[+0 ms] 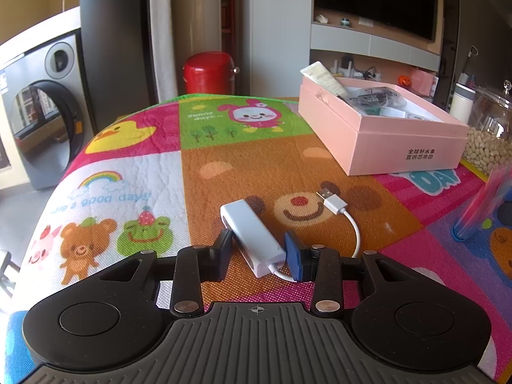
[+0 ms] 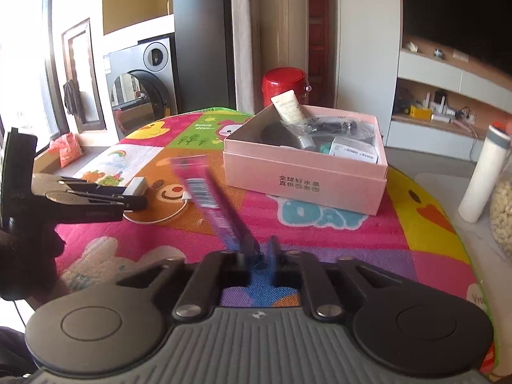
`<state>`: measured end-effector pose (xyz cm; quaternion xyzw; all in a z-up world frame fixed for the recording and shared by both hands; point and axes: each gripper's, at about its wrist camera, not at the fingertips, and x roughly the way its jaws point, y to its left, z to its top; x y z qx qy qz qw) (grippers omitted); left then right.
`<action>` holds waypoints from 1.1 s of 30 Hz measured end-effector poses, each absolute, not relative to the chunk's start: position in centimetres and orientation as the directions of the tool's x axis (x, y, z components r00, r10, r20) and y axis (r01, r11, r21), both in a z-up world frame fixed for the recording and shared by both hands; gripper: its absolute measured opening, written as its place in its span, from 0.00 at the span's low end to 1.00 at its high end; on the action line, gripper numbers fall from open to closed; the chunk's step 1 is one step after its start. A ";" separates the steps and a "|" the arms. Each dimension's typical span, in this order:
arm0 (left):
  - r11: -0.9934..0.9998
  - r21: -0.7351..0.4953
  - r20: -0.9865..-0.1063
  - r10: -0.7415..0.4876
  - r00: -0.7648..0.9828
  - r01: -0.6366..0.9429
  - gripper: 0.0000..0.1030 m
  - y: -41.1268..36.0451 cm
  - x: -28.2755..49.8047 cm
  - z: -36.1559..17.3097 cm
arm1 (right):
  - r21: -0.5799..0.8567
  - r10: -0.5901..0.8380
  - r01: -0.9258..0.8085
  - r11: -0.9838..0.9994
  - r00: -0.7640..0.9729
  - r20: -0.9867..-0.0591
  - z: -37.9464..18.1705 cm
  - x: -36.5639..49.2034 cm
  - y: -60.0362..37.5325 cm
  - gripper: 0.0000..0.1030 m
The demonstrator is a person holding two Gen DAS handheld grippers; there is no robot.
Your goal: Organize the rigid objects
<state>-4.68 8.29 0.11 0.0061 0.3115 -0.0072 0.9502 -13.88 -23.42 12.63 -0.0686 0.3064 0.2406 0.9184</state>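
A white USB adapter (image 1: 252, 236) with a short cable and plug (image 1: 331, 200) lies on the colourful mat. My left gripper (image 1: 259, 249) is open with its fingers on either side of the adapter's near end; it also shows in the right wrist view (image 2: 128, 196). My right gripper (image 2: 256, 252) is shut on a long pink-purple box (image 2: 211, 198), blurred and tilted up to the left; the box also shows in the left wrist view (image 1: 483, 204). An open pink box (image 2: 304, 172) holds a tube (image 2: 288, 107) and several packets.
A white bottle (image 2: 483, 172) and a glass jar of beans (image 1: 489, 134) stand at the table's right edge. A washing machine (image 1: 44, 108) and a red stool (image 1: 209, 72) stand beyond the table.
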 end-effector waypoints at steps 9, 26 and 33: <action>1.000 0.001 -0.591 -0.013 0.806 0.017 0.39 8.3 -4.7 0.1 | -0.041 0.472 -0.613 0.789 0.648 -0.597 11.9 -15.3 -21.1 0.57; 1.000 -0.008 -0.590 -0.018 0.807 0.016 0.39 8.4 -4.7 0.1 | -0.213 0.431 -0.718 0.663 0.599 -0.675 9.7 -15.1 -18.8 0.59; 0.998 -0.054 -0.586 -0.038 0.810 0.008 0.36 9.2 -4.8 0.1 | -0.227 0.473 -0.765 0.603 0.572 -0.670 9.4 -12.2 -14.2 0.61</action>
